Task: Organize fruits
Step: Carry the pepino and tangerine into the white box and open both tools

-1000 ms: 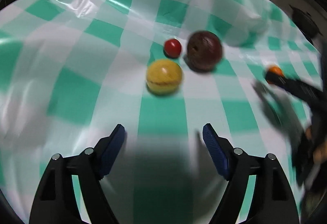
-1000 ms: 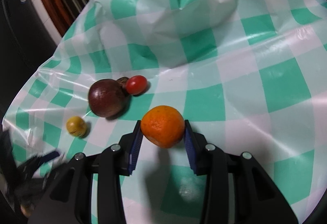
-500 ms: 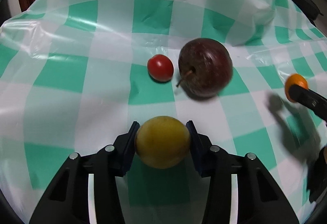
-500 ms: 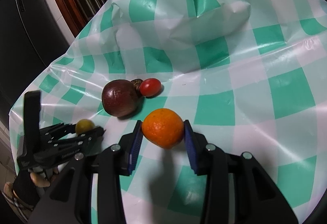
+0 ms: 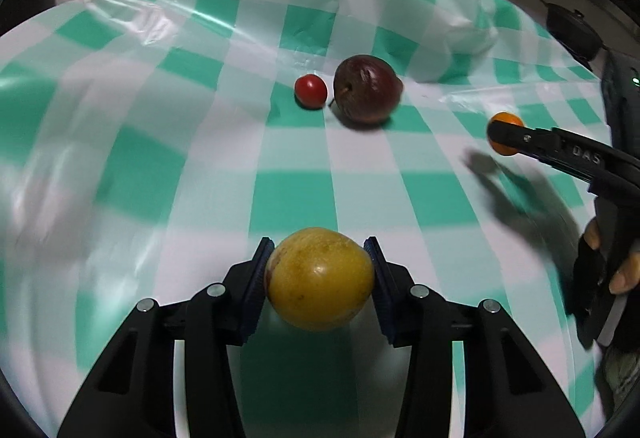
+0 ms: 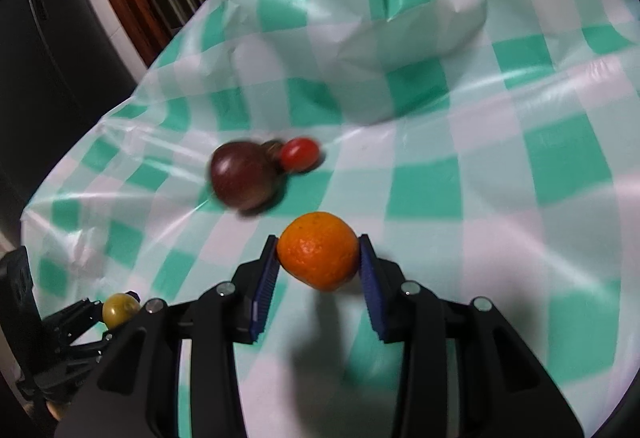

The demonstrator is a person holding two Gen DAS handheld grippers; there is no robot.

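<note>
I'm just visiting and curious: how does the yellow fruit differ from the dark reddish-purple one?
The yellow fruit is pinched between the left gripper's pads, while the dark purple fruit lies free on the checked tablecloth. The yellow fruit has pale, smooth skin; the purple one is very dark and shows a thin stem. The purple fruit has a small red tomato beside it; the yellow fruit has no neighbour. Both are roundish.

On the tablecloth (image 5: pixel 280 198) we find the plum (image 5: pixel 367 89) just right of the small tomato (image 5: pixel 311 90), nearly touching. The round fruit (image 5: pixel 319 279) sits between our left gripper's (image 5: pixel 319 270) fingers, nearer us; the citrus (image 6: pixel 318 255) sits between our right gripper's (image 6: pixel 319 266), well apart to the right.
</note>
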